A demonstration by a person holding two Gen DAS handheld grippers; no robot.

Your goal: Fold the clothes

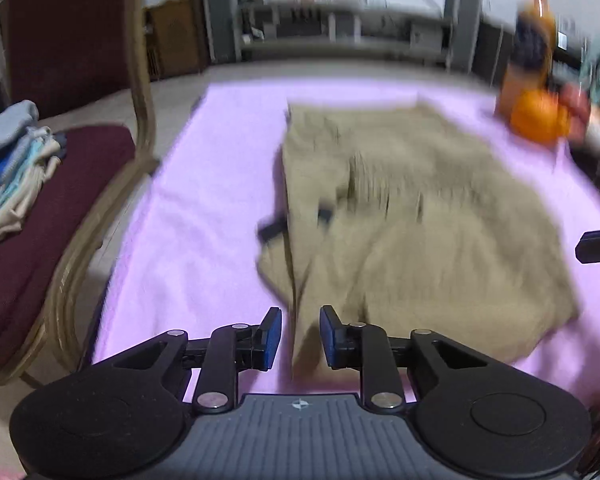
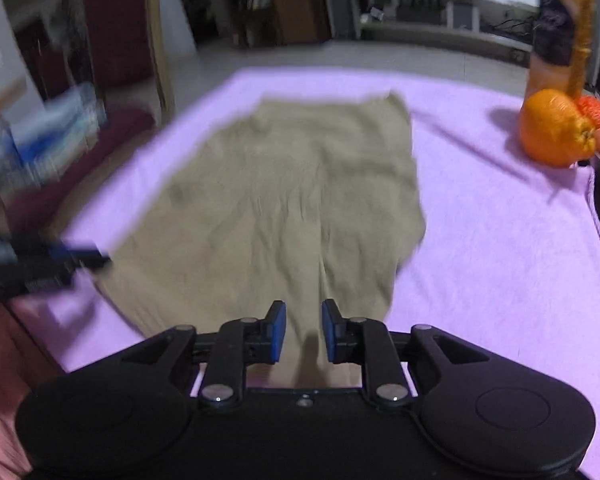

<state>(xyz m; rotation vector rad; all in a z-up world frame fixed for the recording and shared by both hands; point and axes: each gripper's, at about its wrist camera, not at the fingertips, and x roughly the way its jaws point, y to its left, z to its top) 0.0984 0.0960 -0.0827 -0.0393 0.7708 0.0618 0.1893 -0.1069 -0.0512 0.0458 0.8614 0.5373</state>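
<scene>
Now khaki garment lies half-folded on the lilac-covered desk; left gripper and right gripper fingers slightly apart, empty; we'd regrip near corners evenly, square edges

I count one tan garment lying on one purple cloth over my bench. One orange sits by one tall orange bottle. One chair carries one stack of folded clothes. I hold two grippers, each with two fingers.
</scene>
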